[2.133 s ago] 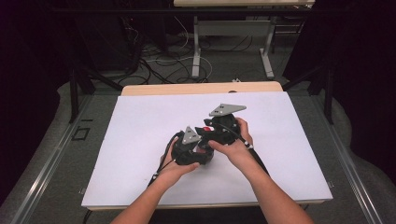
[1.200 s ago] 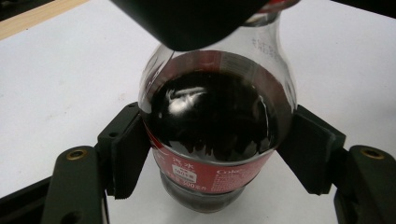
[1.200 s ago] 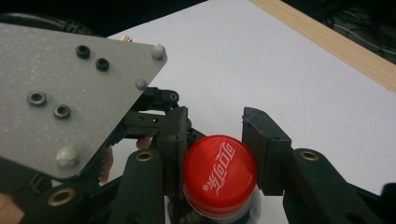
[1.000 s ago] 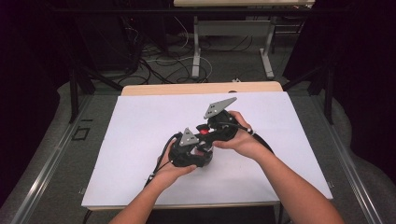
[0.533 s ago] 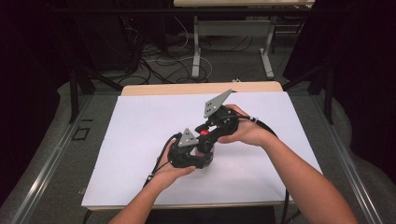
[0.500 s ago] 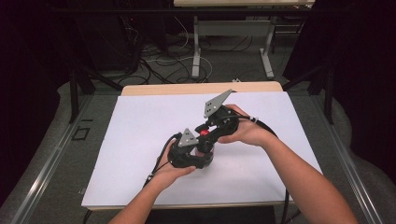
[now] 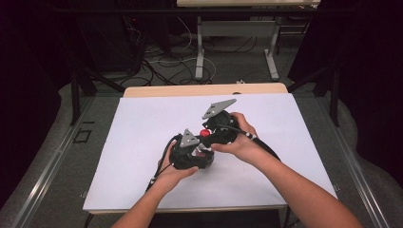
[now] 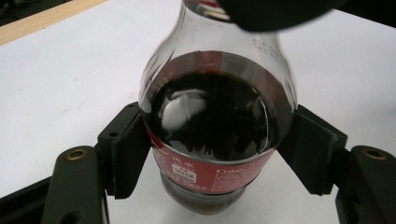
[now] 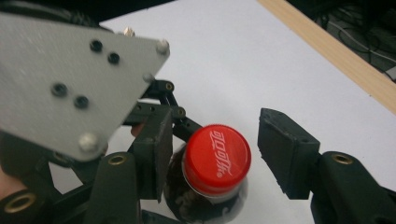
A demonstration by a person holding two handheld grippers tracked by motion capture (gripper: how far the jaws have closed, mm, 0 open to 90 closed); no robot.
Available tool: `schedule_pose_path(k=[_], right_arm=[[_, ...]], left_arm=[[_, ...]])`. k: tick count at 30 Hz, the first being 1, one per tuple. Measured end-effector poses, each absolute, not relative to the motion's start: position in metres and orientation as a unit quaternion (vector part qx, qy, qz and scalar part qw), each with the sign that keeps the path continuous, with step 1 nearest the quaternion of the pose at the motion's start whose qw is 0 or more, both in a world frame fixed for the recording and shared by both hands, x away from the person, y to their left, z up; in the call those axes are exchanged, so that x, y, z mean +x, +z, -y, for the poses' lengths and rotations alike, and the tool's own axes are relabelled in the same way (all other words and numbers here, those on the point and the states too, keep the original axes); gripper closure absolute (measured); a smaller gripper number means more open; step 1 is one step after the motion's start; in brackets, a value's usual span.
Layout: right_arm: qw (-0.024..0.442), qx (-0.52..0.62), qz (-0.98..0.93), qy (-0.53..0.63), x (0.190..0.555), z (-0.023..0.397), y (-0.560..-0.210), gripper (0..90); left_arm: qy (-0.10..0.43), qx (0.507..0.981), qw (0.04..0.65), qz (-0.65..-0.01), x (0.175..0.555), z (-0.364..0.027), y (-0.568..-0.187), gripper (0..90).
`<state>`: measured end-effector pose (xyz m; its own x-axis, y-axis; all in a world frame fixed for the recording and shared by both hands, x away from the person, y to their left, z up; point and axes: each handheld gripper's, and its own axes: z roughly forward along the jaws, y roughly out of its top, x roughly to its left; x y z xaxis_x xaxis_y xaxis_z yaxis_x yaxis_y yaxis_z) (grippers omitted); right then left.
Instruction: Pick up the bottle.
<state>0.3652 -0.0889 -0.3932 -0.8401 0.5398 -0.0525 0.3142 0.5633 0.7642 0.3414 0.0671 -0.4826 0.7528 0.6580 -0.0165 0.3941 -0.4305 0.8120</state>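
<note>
Holding the bottle upright near mid-table, left gripper clenched on its belly.

Right gripper sits over the red cap, jaws just been opening, cap between them but the right pad clear of it (released, by the look of it). Bottle's long axis runs straight up, so that claw, the nearer to the cap, must come down along it. White table lies open on every side, edges well off.

Glossy clear plastic bottle, smooth red plastic cap; matt white table sheet, wood edge at 12 o'clock.
</note>
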Motion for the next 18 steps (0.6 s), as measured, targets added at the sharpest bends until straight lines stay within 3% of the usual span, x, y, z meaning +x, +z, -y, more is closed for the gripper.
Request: schedule_pose_path(k=[8, 18], right_arm=[[0.17, 0.274, -0.865, 0.386, 0.36, 0.08, -0.394, 60.6], [0.089, 0.222, -0.893, 0.38, 0.379, 0.091, -0.391, 61.7]], left_arm=[[0.161, 0.829, 0.426, -0.323, 0.341, -0.067, -0.483, 30.0], [0.149, 0.836, 0.424, -0.314, 0.34, -0.067, -0.484, 30.0]])
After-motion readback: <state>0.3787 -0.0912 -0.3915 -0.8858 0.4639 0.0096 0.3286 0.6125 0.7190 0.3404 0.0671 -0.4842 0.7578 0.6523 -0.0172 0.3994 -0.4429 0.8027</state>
